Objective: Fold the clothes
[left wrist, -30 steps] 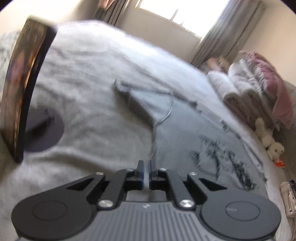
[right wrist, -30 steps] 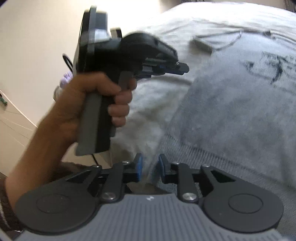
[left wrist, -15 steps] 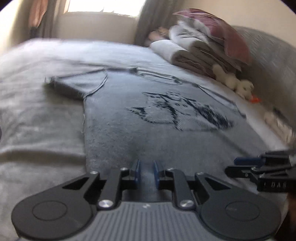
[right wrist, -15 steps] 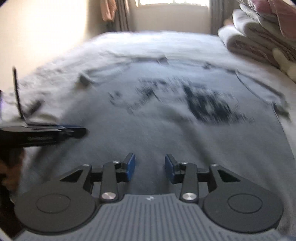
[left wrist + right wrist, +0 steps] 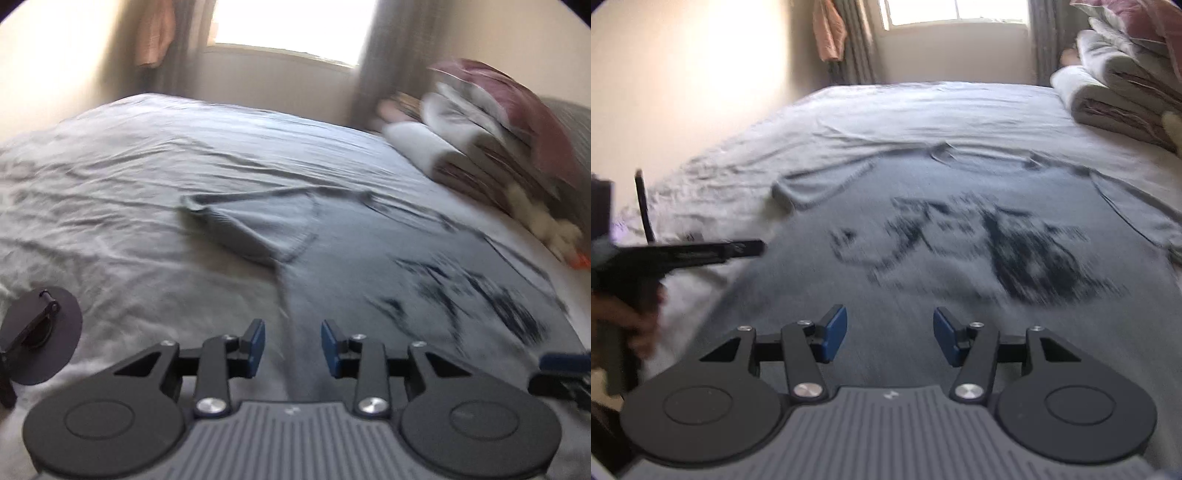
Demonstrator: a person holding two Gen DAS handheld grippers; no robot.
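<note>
Grey T-shirt (image 5: 960, 302) lies flat on bed (image 5: 923, 99) — dark print up.

A grey T-shirt (image 5: 960, 266) with a dark printed graphic lies flat, face up on the bed before me, hem near, collar far, sleeves spread.
</note>
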